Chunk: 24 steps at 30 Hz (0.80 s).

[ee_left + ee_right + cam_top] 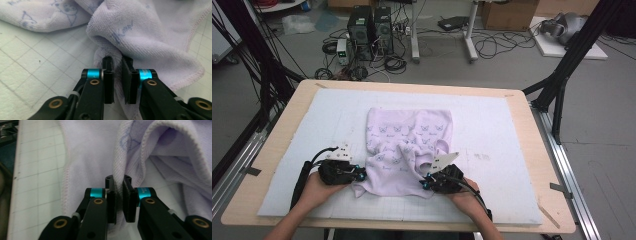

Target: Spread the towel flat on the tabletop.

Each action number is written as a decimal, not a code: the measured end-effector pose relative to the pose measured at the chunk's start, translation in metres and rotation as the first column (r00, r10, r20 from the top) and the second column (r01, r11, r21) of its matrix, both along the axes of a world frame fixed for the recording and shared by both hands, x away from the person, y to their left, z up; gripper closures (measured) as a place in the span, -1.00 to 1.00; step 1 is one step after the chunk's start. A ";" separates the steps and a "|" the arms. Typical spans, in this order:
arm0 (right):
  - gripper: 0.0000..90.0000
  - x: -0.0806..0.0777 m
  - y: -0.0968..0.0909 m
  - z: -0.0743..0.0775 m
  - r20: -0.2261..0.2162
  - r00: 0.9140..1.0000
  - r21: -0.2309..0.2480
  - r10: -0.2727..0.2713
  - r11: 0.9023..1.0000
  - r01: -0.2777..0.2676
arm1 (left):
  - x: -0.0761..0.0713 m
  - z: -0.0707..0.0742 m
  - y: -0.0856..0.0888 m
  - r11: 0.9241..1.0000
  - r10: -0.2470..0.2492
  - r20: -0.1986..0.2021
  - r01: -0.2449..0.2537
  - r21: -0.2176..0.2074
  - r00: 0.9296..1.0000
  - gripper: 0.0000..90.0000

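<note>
Left gripper [117, 65] & right gripper [118, 185] each pinch towel [409, 132] edge on mat [492, 125].

The high view looked down and forward from above the person's side of the table [277, 150], far enough back to take in the floor behind. Each gripper view sat very close, low over the white mat [37, 75], looking along its own jaws. All three views shared the purple towel [409, 145].
</note>
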State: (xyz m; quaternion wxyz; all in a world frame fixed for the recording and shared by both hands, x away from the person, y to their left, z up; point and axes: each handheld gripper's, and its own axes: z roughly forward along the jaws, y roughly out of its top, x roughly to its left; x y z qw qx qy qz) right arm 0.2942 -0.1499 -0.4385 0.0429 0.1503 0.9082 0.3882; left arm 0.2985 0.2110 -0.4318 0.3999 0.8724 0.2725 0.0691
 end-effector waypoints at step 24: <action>0.51 -0.048 -0.045 0.052 0.098 0.994 0.116 -0.041 0.993 0.029 | -0.033 0.026 -0.011 0.997 -0.050 0.098 0.056 -0.061 0.994 0.48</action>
